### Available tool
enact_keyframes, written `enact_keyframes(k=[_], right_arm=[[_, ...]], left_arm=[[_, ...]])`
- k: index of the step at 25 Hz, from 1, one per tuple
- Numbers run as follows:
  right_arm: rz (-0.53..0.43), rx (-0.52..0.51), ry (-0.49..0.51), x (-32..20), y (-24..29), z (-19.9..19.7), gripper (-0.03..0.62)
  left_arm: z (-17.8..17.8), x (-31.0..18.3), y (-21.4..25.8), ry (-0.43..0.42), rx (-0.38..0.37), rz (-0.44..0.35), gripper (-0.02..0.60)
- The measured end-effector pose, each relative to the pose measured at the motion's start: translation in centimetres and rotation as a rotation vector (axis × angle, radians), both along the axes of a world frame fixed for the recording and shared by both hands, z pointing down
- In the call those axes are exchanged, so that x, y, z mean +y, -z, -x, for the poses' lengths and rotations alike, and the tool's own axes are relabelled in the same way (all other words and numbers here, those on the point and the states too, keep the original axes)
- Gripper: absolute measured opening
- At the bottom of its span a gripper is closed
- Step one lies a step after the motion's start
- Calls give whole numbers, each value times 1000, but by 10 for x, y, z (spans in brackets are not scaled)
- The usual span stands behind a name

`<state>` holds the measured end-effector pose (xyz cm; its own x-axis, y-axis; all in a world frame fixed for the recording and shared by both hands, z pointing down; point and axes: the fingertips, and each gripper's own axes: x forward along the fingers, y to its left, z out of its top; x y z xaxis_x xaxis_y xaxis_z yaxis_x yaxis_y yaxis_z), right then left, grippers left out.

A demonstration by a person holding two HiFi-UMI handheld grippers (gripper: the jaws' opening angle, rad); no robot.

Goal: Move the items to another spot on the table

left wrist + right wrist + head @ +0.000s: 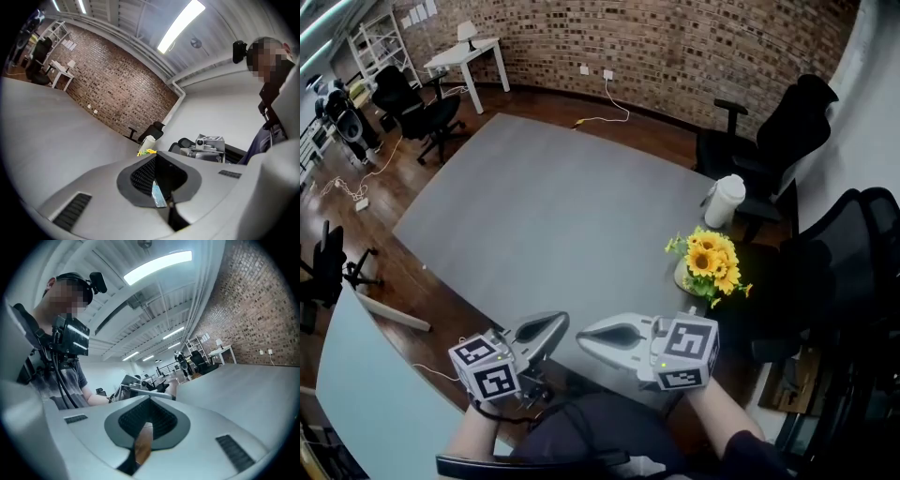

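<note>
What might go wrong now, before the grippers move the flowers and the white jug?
1. The flowers and the jug stand close to the table's right edge; a sideways nudge might send them off.
2. The flowers look top-heavy and may tip when gripped.
3. The left gripper and right gripper are shut; they must open first.

Sunflowers (713, 260) hide most of their pot (681, 275). Left forearm (474, 433) and right forearm (728, 424) are cut off at the head view's bottom edge. Bench (534, 225) near edge is hidden under left tongs (561, 321) and right tongs (580, 336). White container (724, 201) is tiny in the left gripper view, no detail.
</note>
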<state>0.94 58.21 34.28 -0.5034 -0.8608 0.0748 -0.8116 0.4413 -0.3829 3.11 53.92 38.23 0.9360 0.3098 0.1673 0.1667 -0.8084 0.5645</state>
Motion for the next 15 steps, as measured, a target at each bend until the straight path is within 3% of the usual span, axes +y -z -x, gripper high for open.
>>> enact_keyframes(k=[5,15], right_arm=[[-48,-134,61,27,2,-4,-18],[-99,-95,263,22,12,53,-18]], left_arm=[[9,26,-8,76,-33,-69,9],[82,-17,15,418,-56,-176,11]])
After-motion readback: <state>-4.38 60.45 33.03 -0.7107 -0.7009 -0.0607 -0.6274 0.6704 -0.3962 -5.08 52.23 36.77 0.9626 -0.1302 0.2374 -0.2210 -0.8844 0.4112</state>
